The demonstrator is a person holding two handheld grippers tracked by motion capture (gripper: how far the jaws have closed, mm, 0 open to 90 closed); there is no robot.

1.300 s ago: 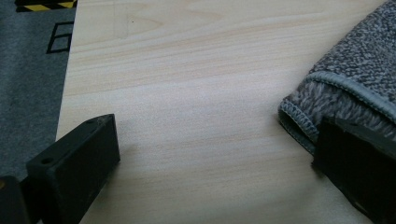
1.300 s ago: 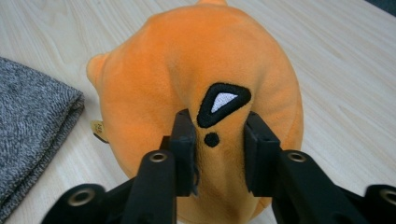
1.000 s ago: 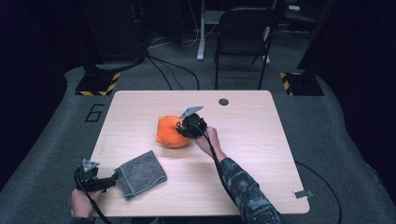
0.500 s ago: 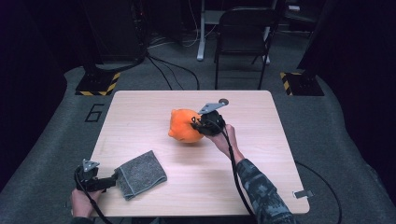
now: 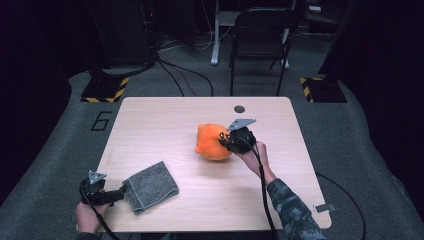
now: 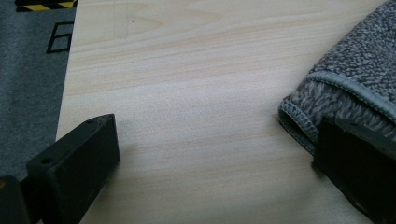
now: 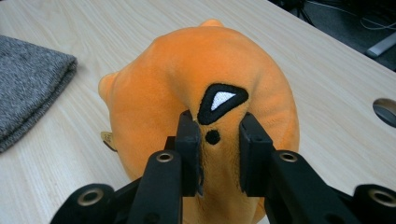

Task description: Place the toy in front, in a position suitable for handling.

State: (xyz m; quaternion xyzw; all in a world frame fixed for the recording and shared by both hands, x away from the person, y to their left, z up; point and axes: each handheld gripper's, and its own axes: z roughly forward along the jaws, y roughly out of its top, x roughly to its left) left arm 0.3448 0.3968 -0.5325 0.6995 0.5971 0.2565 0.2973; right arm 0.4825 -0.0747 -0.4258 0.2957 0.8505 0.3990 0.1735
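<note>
Pinching the orange plush toy (image 7: 205, 93), the right gripper's (image 7: 217, 154) jaws clamp its face; left gripper's (image 6: 210, 172) jaws stand apart.

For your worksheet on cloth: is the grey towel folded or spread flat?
Folded. The grey towel shows doubled layers at its hemmed corner, a thick stacked edge on the table.

The plush (image 5: 212, 141) is orange, round and soft, with small nubs and a black embroidered eye with a white middle. It sits near the centre of the desk (image 5: 165, 115). A fold of its fabric beside the eye is pinched up.
</note>
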